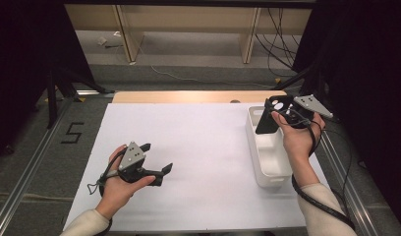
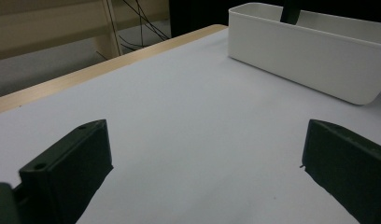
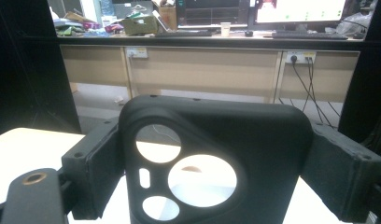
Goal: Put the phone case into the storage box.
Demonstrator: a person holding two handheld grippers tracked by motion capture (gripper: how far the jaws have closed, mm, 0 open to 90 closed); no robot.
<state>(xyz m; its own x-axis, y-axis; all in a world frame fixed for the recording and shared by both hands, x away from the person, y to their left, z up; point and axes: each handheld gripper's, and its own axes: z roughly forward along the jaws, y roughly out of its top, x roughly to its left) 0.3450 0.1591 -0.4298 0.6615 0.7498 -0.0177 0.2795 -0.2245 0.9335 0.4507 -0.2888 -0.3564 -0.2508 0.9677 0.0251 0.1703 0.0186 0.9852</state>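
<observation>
Black phone case clamped between the jaws of the right gripper, held upright over the far end of the white bin at the right edge of the white table mat; probably raised this way either for lowering into the bin or lifting clear of it, no telling which. Gripped across its width near the camera-cutout end, as seen in the right gripper view, where the phone case sits squarely between both jaws with the round openings facing the lens. Lower end of the case cut off at the frame bottom there, so no seeing whether it touches the bin floor. Bin interior partly masked by the hand and case in the high view; contents hard to make out.

Left gripper resting low on the mat, well apart from the bin, jaws wide apart and holding nothing, seemingly parked out of the way. From the left gripper view, bin seen side-on, inside hidden behind its wall.
</observation>
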